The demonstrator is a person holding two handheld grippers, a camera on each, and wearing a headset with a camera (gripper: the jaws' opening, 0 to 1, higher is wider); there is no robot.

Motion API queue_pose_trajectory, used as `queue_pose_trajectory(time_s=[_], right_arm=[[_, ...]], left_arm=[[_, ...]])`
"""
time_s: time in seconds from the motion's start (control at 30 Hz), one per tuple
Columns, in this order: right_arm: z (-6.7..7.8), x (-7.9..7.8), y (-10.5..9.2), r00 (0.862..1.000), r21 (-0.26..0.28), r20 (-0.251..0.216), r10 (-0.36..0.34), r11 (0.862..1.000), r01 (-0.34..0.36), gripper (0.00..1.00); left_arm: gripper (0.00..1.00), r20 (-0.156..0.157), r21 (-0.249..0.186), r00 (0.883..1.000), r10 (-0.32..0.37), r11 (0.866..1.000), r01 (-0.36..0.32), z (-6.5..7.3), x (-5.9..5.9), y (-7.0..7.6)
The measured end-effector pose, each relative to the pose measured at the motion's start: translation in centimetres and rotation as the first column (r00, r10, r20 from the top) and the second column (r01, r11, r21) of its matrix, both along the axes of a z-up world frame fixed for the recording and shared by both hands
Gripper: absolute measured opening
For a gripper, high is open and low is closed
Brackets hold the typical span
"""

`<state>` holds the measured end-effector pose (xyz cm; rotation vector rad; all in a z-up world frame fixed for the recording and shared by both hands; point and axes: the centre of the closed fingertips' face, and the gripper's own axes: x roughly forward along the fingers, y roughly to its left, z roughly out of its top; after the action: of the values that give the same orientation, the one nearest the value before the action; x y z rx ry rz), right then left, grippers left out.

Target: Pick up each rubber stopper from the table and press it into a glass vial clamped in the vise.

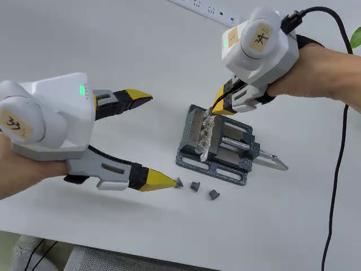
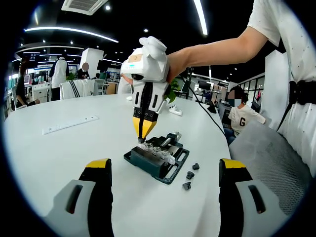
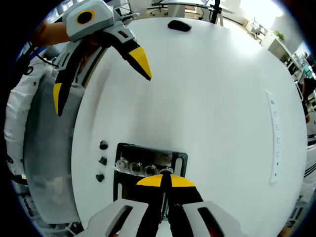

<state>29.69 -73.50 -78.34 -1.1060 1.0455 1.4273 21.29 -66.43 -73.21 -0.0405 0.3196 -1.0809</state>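
On the white table, we hold the left gripper gaping wide beside the vise. The right gripper stands directly over the vise, jaws pinched together. Glass vials sit in a row, clamped in the vise. Three rubber stoppers lie loose just beside it.

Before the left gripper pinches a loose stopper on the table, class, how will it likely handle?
The middle stopper looks tiny beside the left gripper, so probably light, easily nudged. Its tapered shape may let it tip or slip.
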Motion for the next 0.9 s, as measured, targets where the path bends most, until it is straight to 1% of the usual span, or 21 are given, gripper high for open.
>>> queue_pose_trajectory(time_s=[0.1,0.2,0.3,0.43,0.6,0.9], right_arm=[[-0.05,0.16,0.05,1.000,0.022,0.003,-0.015,1.000,0.015,0.00],[-0.04,0.01,0.00,1.000,0.049,0.018,-0.024,0.999,0.023,0.00],[0.03,-0.05,0.02,0.998,0.088,0.027,-0.058,0.995,0.055,0.00],[-0.01,-0.06,0.21,0.998,0.084,0.041,-0.048,0.995,0.045,0.00],[-0.08,0.13,0.33,0.999,0.074,0.038,-0.038,0.997,0.035,0.00],[-0.14,0.03,0.36,0.998,0.043,0.056,0.006,0.999,-0.008,0.00]], left_arm=[[0.88,0.000,0.001,1.000,0.000,1.000,0.000,0.04,0.01,-0.02],[0.88,0.003,0.005,1.000,-0.001,1.000,0.001,0.08,-0.01,0.02],[0.89,0.003,0.005,1.000,-0.001,1.000,0.001,0.09,0.00,0.03],[0.88,0.001,0.006,1.000,-0.004,1.000,0.004,0.06,-0.01,-0.09],[0.88,0.004,0.001,1.000,-0.001,1.000,0.001,0.24,0.11,-0.15],[0.88,0.005,-0.004,1.000,0.003,1.000,-0.003,0.36,0.27,-0.14]])
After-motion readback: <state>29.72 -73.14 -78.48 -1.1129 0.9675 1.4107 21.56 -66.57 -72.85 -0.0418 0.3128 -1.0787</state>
